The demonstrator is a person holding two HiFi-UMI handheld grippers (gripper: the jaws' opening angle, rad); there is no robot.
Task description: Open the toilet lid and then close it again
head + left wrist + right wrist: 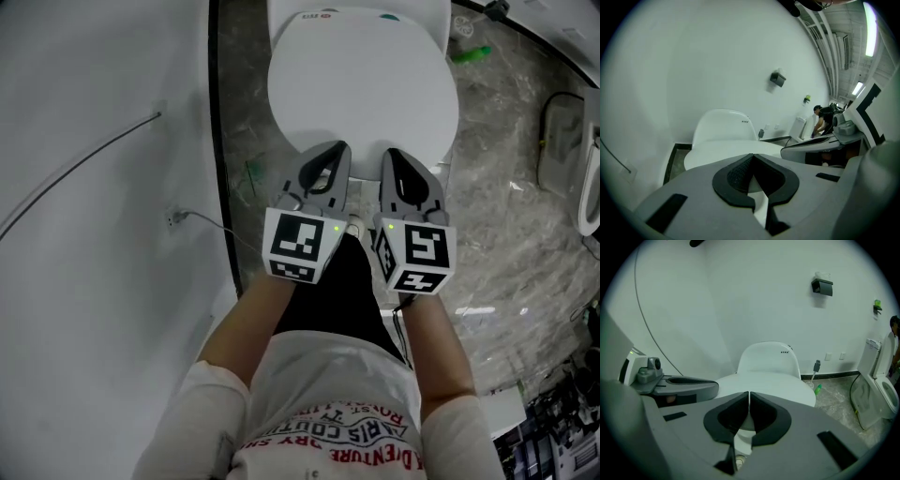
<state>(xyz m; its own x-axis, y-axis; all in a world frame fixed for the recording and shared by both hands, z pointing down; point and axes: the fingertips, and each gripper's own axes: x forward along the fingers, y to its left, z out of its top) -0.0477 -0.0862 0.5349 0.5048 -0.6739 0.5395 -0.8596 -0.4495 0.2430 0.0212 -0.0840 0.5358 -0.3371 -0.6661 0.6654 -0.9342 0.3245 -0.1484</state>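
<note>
Both jaw pairs are closed pad to pad with nothing between them.

Left gripper (331, 153) and right gripper (395, 157) are side by side with a narrow gap between them. Both are angled downward, and their tips lie over the front rim of the toilet lid (361, 84). Contact with the lid cannot be confirmed. In each gripper view the lid's white surface starts just past the closed tips.

The lid is down and lies flat on the bowl. Its rounded front edge is nearest the person, and the tank (768, 359) stands upright behind its far edge.

To the left, the wall (94, 187) runs close beside the bowl. A dark baseboard strip (214, 112) marks the floor line, leaving only a thin band of floor between it and the bowl. A thin cable (84, 169) curves across the wall.

To the right, the marbled floor (506, 187) gives much more room. A green bottle (472, 53) lies near the tank's base, and a second toilet (591, 178) is well apart at the frame edge.

A small dark box (822, 287) is mounted high on the far wall.
</note>
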